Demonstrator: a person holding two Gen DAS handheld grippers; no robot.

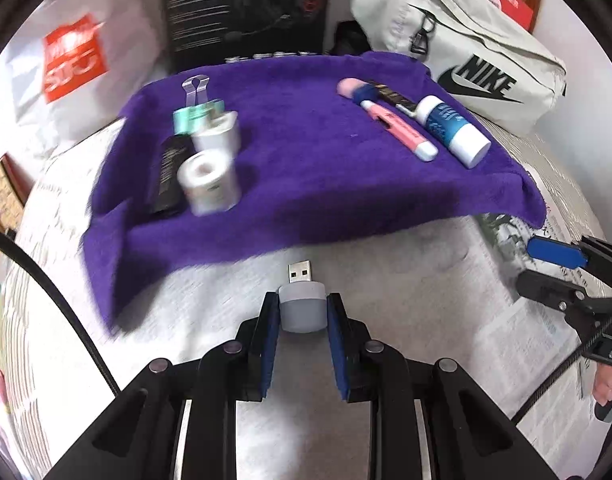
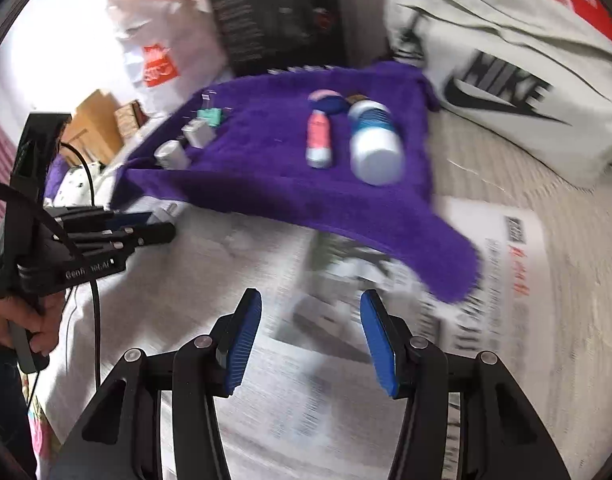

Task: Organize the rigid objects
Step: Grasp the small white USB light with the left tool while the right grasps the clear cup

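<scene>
Newspaper-covered surface (image 1: 386,280), purple towel (image 1: 306,152) behind: left hand-held gripper (image 1: 301,308) clamps a small USB light (image 1: 301,308) just before the towel's edge; right hand-held gripper (image 2: 310,332) hangs half-open, empty.

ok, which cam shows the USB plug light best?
Left wrist: the USB plug light sits centred and sharp between the left gripper pads, connector pointing away. Right wrist shows only a blurred sliver past that gripper's fingertips.

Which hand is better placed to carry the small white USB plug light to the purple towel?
Left. The left gripper is already shut on the small white USB plug light; the right gripper is open and empty.
</scene>
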